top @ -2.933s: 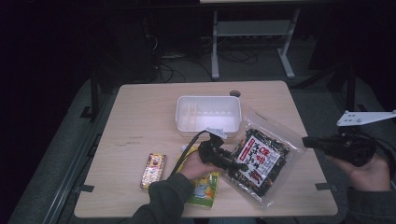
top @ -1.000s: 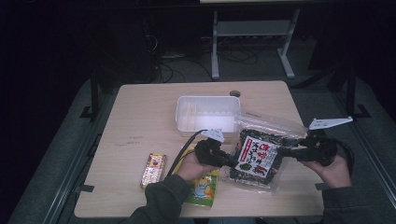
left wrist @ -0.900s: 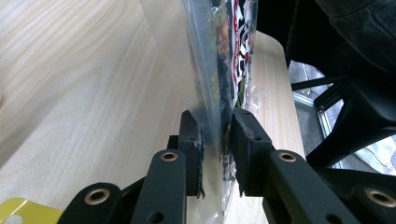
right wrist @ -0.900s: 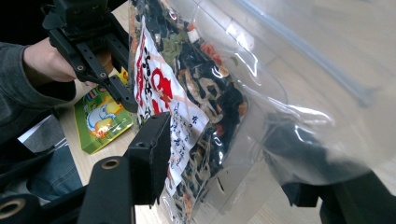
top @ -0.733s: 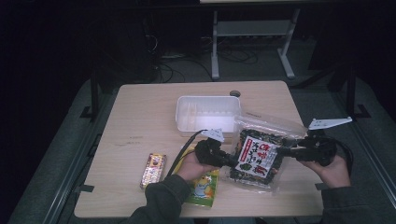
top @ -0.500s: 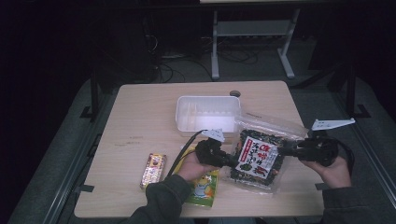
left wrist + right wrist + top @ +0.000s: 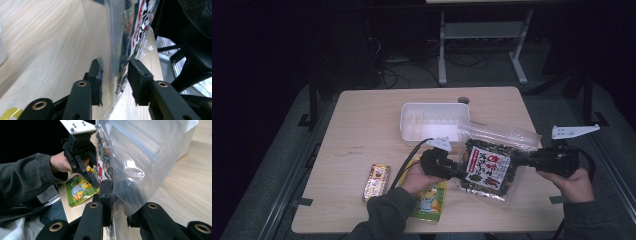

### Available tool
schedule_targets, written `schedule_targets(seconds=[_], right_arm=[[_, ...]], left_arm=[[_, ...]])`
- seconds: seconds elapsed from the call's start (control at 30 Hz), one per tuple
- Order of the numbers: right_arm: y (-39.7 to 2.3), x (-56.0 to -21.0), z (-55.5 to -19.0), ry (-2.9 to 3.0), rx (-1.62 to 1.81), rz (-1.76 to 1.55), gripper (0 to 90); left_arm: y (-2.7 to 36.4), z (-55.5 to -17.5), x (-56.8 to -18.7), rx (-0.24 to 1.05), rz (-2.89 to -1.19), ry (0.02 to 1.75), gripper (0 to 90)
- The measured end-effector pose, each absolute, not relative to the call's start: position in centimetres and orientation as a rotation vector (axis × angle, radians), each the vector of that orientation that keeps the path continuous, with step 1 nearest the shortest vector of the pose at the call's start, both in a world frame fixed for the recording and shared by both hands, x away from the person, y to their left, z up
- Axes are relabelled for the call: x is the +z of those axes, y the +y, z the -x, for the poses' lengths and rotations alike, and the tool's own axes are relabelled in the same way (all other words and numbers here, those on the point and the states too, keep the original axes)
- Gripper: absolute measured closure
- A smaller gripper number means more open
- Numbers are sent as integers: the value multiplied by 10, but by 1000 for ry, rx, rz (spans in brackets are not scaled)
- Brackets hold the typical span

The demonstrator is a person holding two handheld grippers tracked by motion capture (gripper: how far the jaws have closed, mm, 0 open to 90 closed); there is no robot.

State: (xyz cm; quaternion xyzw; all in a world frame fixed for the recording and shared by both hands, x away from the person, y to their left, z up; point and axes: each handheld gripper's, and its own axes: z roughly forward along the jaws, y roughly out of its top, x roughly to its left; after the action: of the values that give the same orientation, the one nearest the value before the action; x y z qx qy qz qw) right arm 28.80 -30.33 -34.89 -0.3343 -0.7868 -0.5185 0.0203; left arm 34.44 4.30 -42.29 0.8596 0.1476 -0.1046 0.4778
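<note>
Seaweed bag sits just on the person's side of the white tub, off its near right corner. The bag's clear top flap reaches that corner. It is lifted off the counter at least at the claw ends and stretched between both claws.

Left claw is on the bag edge that faces away from the tub's right side. Its jaws have just been opening. In the left gripper view the bag edge is still between them, one pad touches the clear film, and the other stands a little off the printed side, so it is letting go, not clamping.

Right claw is on the opposite bag edge, farther out from the tub. Its jaws have just been closing, and in the right gripper view they pinch the clear film, which bulges over one jaw.

Handling, my read:
- The bag is light, thin, floppy plastic with loose dry contents inside.
- It sags and folds when held at one edge.
- The film looks slick and could slide out of a shallow pinch.
- The contents are likely brittle, so don't squeeze the printed middle.
- The best hold is the flat clear margin or sealed strip near the top, taken deep in the jaws.
- With the right claw carrying it alone, the bag will probably hang and swing.

A yellow-green drink pack lies under the left hand, farther from the tub towards the person.
</note>
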Motion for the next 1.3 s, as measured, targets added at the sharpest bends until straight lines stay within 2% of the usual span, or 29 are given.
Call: schedule_targets(seconds=[0.23, 0.27, 0.4, 0.63, 0.7, 0.93, 1.3], right_arm=[[-306, -329, -280, -2460, -1649, 1045, 775], [-306, -327, -279, -2467, -1655, 1048, 776], [-306, -319, -276, -2497, -1667, 1071, 776], [-300, -306, -280, -2516, -1726, 1116, 776], [-296, -303, -283, -2521, -1747, 1125, 776], [-278, -292, -296, -2543, -1801, 1166, 776], [-245, -276, -319, -2609, -1806, 1179, 776]], left_arm=[[57, -340, -411, -178, -2076, 385, 528], [64, -338, -408, -134, -2081, 402, 500], [79, -336, -408, -115, -2089, 443, 443], [106, -324, -403, -38, -2118, 465, 393], [116, -322, -404, -36, -2122, 486, 350], [145, -309, -409, 11, -2118, 540, 299], [179, -292, -408, 69, -2077, 588, 269]])
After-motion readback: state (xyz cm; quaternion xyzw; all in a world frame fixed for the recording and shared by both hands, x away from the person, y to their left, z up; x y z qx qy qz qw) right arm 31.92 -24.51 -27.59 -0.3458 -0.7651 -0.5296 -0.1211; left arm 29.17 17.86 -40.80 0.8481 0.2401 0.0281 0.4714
